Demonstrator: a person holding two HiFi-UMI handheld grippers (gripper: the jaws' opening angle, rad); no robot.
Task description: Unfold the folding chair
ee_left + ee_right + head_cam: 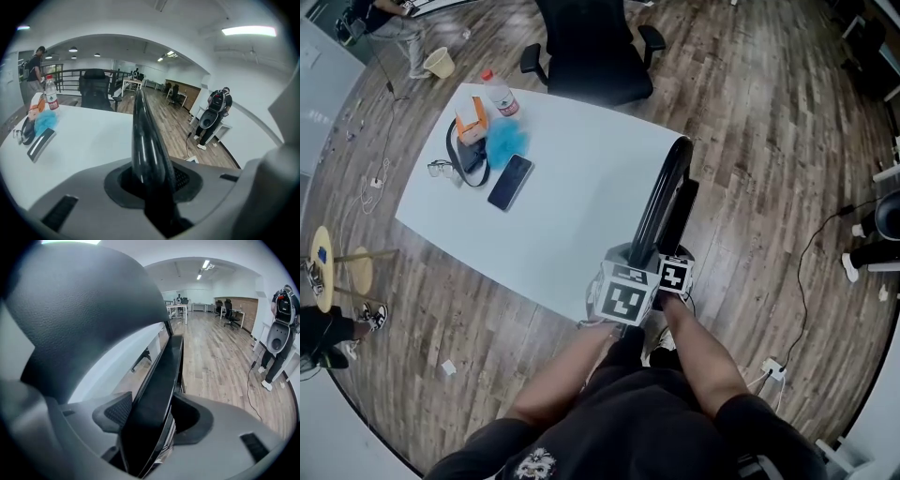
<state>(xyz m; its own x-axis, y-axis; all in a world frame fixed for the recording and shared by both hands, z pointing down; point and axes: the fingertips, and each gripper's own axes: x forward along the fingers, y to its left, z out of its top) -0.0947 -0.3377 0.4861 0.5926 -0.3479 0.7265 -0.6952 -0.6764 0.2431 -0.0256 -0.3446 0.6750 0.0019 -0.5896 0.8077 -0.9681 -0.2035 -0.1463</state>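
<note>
The black folding chair (662, 197) stands folded flat against the right edge of the white table (581, 225). Both grippers meet at its near end, just in front of the person's knees. In the left gripper view, my left gripper (152, 180) is shut on the chair's glossy curved back rim (143, 136), which runs up and away from the jaws. My right gripper (152, 420) is shut on the flat black seat panel (164, 376). In the head view the marker cubes of the left gripper (625, 298) and right gripper (674, 276) hide the jaws.
On the table's far left lie a phone (510, 181), a blue puff (505, 139), an orange box (471, 120), glasses (442, 170) and a water bottle (500, 94). A black office chair (591, 47) stands behind the table. A cable (806, 281) trails over the wooden floor at the right.
</note>
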